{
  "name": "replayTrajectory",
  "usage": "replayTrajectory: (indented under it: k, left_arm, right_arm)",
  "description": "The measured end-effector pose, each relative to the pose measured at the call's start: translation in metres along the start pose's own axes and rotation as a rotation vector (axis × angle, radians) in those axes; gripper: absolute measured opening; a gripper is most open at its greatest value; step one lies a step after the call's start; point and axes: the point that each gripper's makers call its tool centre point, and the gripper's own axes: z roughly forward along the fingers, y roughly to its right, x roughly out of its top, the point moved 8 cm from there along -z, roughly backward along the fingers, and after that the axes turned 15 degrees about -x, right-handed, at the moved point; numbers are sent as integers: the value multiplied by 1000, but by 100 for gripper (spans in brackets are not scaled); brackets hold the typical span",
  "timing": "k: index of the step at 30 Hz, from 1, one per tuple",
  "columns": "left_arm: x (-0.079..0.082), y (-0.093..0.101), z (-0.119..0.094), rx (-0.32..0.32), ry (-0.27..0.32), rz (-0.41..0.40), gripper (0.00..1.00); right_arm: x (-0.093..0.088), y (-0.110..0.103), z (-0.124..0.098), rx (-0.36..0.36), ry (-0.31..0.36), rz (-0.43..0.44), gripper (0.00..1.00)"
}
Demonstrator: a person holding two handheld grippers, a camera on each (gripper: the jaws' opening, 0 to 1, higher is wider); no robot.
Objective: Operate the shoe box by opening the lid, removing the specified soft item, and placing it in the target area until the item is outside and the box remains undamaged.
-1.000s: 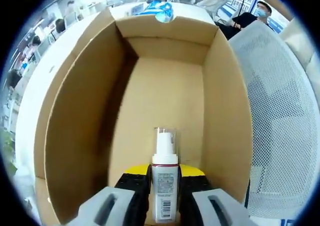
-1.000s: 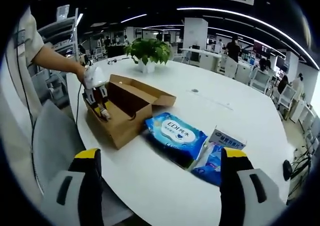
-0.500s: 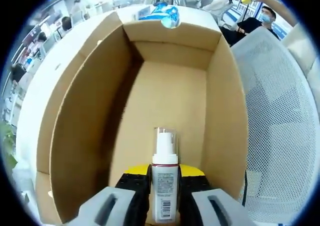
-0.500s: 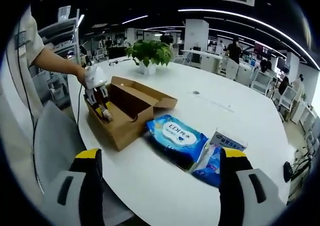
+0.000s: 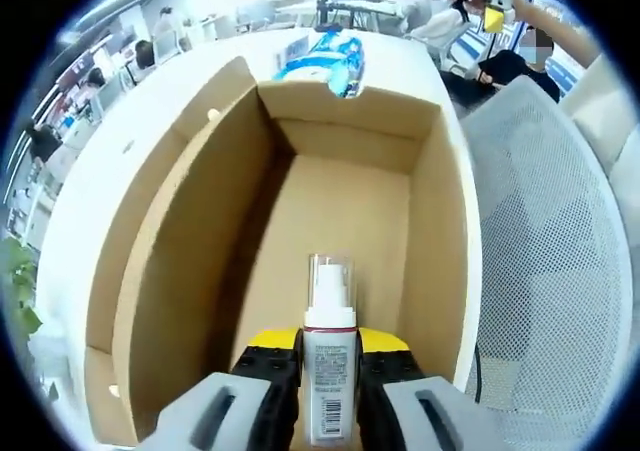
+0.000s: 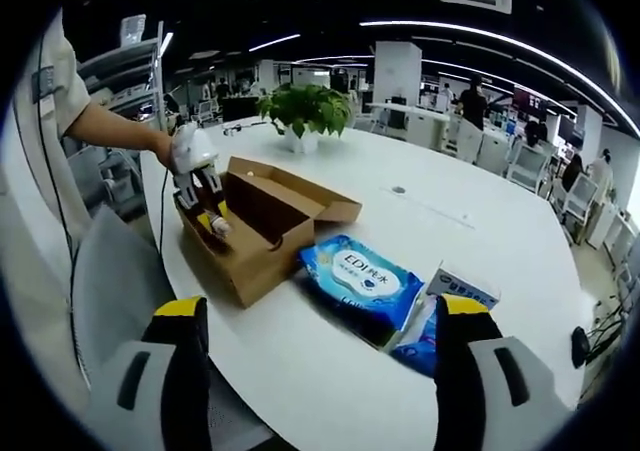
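Meanwhile, over the open shoe box [image 5: 340, 211], our left gripper [image 5: 328, 391] is clamped on a small spray bottle [image 5: 328, 356], its jaws pressing the labelled body from either side while the clear cap stands free above them. In the right gripper view we see the same scene from across the white table [image 6: 480, 241]: the left gripper [image 6: 205, 209] holds the bottle at the near end of the cardboard box [image 6: 262, 233], lid flap folded back. Whether the bottle has fully cleared the rim, we cannot tell.

Our right gripper [image 6: 315, 371] hangs with its jaws spread wide and nothing between them, well apart from the box. Just beside the box lies a blue wipes pack [image 6: 362, 283], with a smaller blue packet [image 6: 440, 316] touching it.

We judge the bottle light, rigid and smooth-sided, likely to slip if the squeeze eases, so a hold across the label, below the pump neck, suits it. The wipes pack looks soft and yielding, best taken by its edge. The thin cardboard walls would crease under a careless knock. A potted plant [image 6: 305, 109] stands beyond the box.
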Motion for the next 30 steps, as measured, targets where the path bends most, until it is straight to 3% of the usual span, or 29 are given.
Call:
replayTrajectory:
  k: [9, 15, 30]
  left_arm:
    - [15, 8, -12, 19, 69, -5, 19]
    - [24, 11, -22, 38, 155, -43, 19]
    - [47, 28, -36, 66, 281, -101, 19]
  right_arm:
    - [4, -4, 4, 8, 13, 23, 84]
    - [11, -14, 6, 17, 37, 22, 82]
    - [23, -38, 17, 70, 89, 65, 77]
